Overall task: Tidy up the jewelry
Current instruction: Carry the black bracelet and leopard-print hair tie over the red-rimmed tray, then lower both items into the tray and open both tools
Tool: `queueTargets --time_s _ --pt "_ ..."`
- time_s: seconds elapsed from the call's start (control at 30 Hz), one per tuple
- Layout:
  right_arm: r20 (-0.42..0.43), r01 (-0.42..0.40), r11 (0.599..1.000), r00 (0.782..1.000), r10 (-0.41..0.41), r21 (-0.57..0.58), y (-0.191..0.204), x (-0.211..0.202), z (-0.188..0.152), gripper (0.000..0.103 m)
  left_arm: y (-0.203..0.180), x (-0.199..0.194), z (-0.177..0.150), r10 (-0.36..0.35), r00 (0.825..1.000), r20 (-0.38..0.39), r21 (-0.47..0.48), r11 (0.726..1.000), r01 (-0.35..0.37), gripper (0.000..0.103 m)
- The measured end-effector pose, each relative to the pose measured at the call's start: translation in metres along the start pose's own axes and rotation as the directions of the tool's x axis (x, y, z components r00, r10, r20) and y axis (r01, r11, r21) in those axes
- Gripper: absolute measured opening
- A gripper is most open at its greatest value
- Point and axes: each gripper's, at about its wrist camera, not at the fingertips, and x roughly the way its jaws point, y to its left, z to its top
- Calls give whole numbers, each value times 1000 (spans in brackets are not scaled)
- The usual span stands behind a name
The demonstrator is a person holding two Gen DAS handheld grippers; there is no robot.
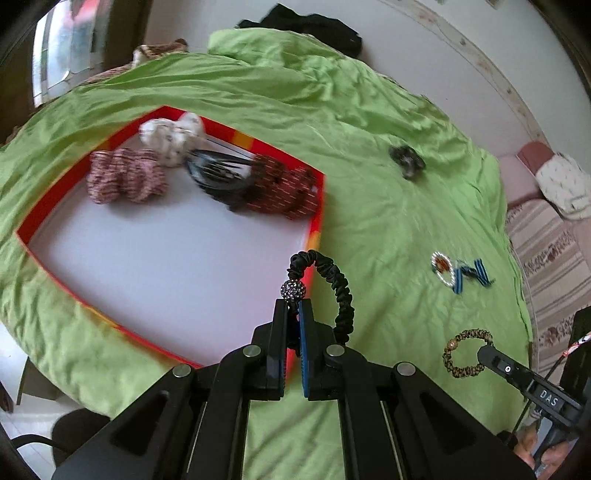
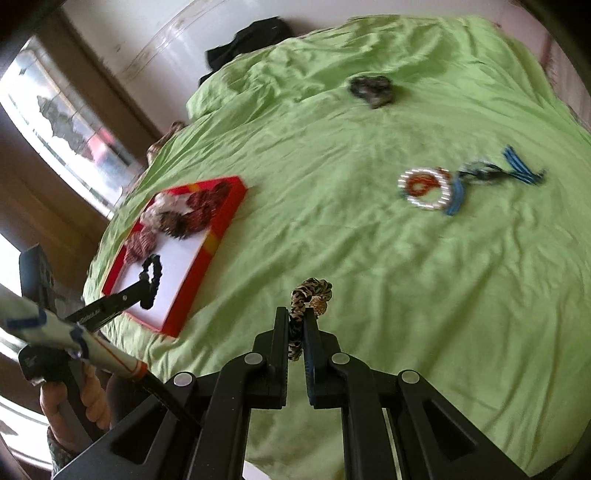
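Observation:
My left gripper (image 1: 293,304) is shut on a black satin hair tie (image 1: 341,291) with a sparkly bead, held over the near right corner of the red-rimmed tray (image 1: 318,206). The tray's white floor holds pink, white and dark red scrunchies and a black claw clip (image 1: 218,171). My right gripper (image 2: 296,312) is shut on a leopard-print hair tie (image 2: 308,293) above the green cloth. In the right wrist view the left gripper (image 2: 142,286) carries the black hair tie (image 2: 153,273) over the tray (image 2: 195,280).
On the green cloth (image 2: 332,240) lie a pearl bracelet with red beads (image 2: 424,188), a blue striped ribbon piece (image 2: 517,166) and a dark scrunchie (image 2: 373,90). A black garment (image 1: 314,26) lies at the far edge. A striped sofa (image 1: 546,251) stands to the right.

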Motion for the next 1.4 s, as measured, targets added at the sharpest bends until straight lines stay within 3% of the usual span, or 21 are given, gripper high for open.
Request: queueTargets --time_s 0.37,0.6,0.83,1.17,1.23,1.3,1.37,1.4 --pt "-22 -138 969 990 136 -204 119 48 45 8 77 -3 26 75 996 41 -131 989 -69 5" --pt "-92 -199 944 979 181 -265 176 109 66 8 106 19 51 103 995 7 -142 985 -101 5" --pt "-191 -143 960 977 98 -241 171 177 60 8 119 40 65 132 991 -27 -125 983 -134 5" --pt "-164 -77 959 986 32 -272 163 191 66 9 114 49 70 113 993 -41 -108 987 -116 9" --pt "-162 -77 958 986 33 -276 163 189 66 13 114 45 68 104 994 -42 -116 987 -108 15" --pt "-151 -77 956 988 35 -283 163 185 65 23 114 40 67 109 993 -39 -124 986 -113 19" --pt "-125 -73 953 991 37 -294 163 176 65 43 113 34 66 115 993 -34 -136 983 -119 26" --pt "-114 -70 952 993 37 -299 164 172 65 44 112 31 66 118 993 -30 -141 983 -121 27"
